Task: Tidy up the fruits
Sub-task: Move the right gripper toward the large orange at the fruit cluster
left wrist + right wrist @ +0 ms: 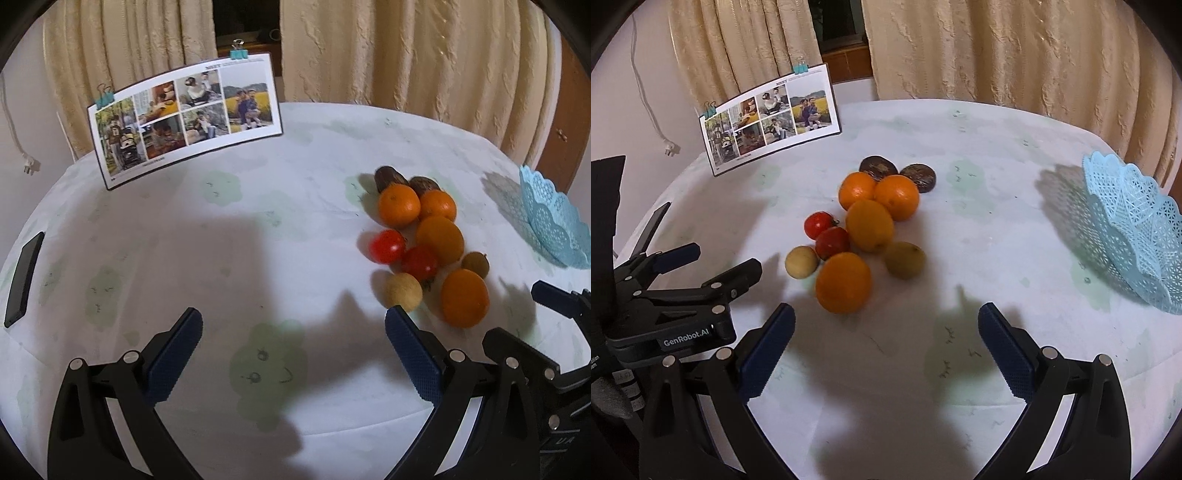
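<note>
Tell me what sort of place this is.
Probably a home dining or living room: a table under a printed cloth, cream curtains behind it, and a family photo card propped beside loose fruit.

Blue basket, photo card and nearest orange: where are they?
Blue basket [1137, 236]: right wrist view, lacy side wall.
Photo card [184, 114]: left wrist view, middle of the pictures.
Nearest orange [843, 282]: right wrist view, centre of peel.

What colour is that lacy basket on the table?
Light blue basket, with an openwork lattice pattern; the right wrist view shows it best.
</note>
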`<state>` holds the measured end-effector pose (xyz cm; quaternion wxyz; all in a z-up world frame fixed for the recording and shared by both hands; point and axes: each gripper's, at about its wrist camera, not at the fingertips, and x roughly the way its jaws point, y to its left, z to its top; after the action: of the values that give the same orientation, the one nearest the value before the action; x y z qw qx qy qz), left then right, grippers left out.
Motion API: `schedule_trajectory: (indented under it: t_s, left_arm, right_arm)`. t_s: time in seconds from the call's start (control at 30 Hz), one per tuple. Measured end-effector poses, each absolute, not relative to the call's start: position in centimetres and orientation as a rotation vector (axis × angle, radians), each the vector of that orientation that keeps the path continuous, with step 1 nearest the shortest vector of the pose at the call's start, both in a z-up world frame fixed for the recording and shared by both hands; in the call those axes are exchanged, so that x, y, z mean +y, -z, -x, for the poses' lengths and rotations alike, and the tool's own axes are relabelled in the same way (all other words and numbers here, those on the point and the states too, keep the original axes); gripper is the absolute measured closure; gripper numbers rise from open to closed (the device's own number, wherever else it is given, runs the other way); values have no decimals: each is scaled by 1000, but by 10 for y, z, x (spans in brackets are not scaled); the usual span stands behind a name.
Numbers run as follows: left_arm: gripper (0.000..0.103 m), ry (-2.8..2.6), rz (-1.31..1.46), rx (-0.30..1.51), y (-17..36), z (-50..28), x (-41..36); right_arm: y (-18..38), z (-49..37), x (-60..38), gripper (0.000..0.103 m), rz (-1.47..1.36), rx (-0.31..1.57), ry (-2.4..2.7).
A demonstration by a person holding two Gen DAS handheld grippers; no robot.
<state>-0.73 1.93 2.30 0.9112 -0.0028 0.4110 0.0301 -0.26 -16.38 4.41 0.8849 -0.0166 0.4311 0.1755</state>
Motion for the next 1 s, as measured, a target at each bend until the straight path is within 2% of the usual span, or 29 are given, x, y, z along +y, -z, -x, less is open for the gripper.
schedule_trajectory:
  t_s: [0.73, 0.87, 1.0]
  left_arm:
    - [5, -109, 8, 790, -34, 10, 31]
    - [5, -110, 9, 790, -35, 10, 32]
    - [5, -110, 9, 789, -35, 10, 32]
  right_arm:
    - [-46, 2, -152, 2, 6, 877, -372]
    - [-45, 1, -147, 10, 10, 884, -378]
    - [-43, 0, -142, 11, 11, 886, -387]
